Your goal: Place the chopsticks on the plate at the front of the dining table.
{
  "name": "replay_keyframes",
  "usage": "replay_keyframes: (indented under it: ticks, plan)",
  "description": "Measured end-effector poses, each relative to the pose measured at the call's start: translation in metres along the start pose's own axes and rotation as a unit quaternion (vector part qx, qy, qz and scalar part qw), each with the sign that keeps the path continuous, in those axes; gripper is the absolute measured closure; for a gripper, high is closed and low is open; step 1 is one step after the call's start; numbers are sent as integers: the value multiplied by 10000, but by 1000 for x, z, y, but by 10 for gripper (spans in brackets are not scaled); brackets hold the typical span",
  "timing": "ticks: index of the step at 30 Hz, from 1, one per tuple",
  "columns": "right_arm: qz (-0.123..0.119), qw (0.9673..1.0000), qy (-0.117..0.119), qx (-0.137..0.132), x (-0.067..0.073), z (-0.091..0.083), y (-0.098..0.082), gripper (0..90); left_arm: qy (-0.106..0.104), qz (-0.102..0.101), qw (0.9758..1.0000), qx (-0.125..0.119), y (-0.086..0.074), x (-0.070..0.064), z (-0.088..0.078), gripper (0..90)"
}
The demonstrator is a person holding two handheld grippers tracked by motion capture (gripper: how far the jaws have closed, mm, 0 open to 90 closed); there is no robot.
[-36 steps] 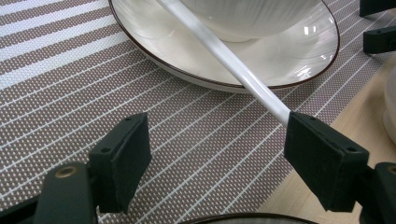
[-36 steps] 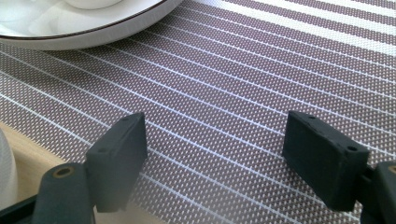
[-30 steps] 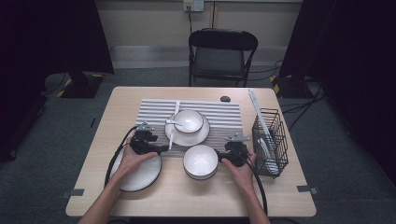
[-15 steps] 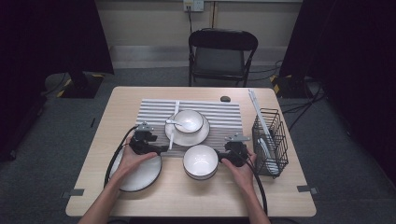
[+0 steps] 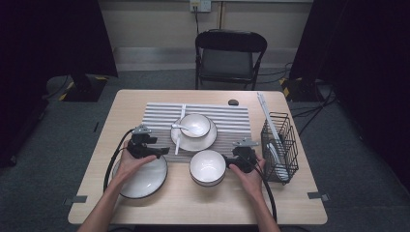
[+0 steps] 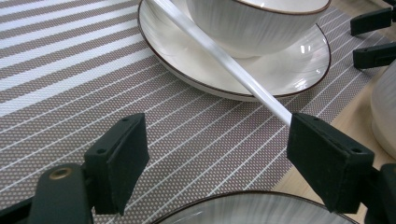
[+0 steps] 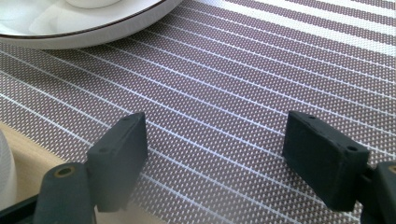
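Item: tabletop [image 5: 96,145] of pale wood, bearing a striped placemat [image 5: 232,116]. Left gripper [image 5: 162,151] sits at the placemat's near left corner, jaws standing wide apart and holding nothing; in the left gripper view a white chopstick [image 6: 219,58] runs slantwise from the saucer's rim down to the right-hand jaw (whether it touches the pad cannot be told). Right gripper [image 5: 231,157] lies low over the placemat's near right part, just beside the empty bowl [image 5: 207,166], jaws likewise parted with bare mat between them. Saucer [image 5: 210,137] at the mat's centre carries a small bowl [image 5: 195,124] with a spoon [image 5: 186,128]. Large plate [image 5: 145,181] rests under the left hand. Wire basket [image 5: 280,140] stands at the right edge.
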State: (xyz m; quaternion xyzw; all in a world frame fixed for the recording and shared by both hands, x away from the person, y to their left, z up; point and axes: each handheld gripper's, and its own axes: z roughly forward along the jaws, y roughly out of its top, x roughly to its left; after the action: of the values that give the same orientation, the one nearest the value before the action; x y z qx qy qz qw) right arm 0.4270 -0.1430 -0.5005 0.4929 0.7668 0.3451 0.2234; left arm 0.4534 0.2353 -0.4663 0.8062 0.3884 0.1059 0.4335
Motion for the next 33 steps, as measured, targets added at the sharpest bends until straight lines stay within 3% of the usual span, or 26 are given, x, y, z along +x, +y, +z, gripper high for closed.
replay_keyframes:
  ticks: [8, 15, 26, 33]
  plan:
    - [-3, 10000, 8, 5, 0, 0, 0, 213, 40, -78, 9996, -273, 4, 8, -21, 185]
    - [-4, 10000, 0, 5, 0, 0, 0, 213, 156, -115, 9992, -347, 2, 14, -33, 178]
    - [-5, 10000, 5, 5, 0, 0, 0, 213, 332, -6, 9981, -513, -2, 22, -54, 156]
    - [-4, 10000, -1, 5, 0, 0, 0, 213, 337, -38, 9979, -557, -5, 27, -60, 158]
